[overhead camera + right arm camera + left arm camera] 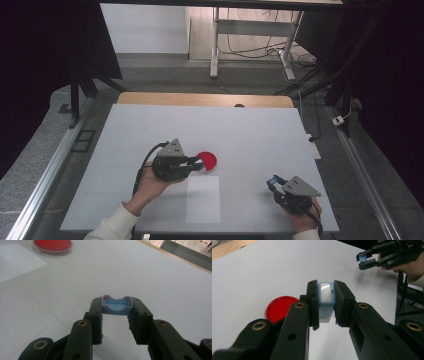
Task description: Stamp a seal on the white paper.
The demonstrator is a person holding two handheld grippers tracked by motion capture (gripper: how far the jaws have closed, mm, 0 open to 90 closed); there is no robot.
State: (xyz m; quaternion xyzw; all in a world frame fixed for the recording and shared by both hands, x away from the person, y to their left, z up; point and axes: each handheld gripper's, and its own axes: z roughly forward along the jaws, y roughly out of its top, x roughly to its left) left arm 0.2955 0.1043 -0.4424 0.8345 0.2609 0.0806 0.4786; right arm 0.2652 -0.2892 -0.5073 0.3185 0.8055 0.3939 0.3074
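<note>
While we hold both tools low over the white surface (150,130), our left gripper (325,303) is clamped on a pale blue block (326,296), its two jaws pressing the block's sides so that it stands upright between them, its glossy face turned up toward the camera. Just beside it lies a red dish (280,308), round and shallow, set on the surface at the left of that view; in the high view the same dish (207,160) sits right at the left gripper's (196,164) tip, near the middle of the surface.

Our right gripper (116,307) is clamped on a small blue cap (116,305), a shallow curved piece with a reddish rim, held across its width at the very ends of the jaws. In the high view this gripper (274,183) sits near the front right corner, well apart from the left one.

Between the two hands lies a white sheet (203,199), flat, close to the near edge. Beyond the dish the surface runs bare to its far edge, where a wooden strip (205,99) shows. On both sides metal rails (47,172) border the floor.
</note>
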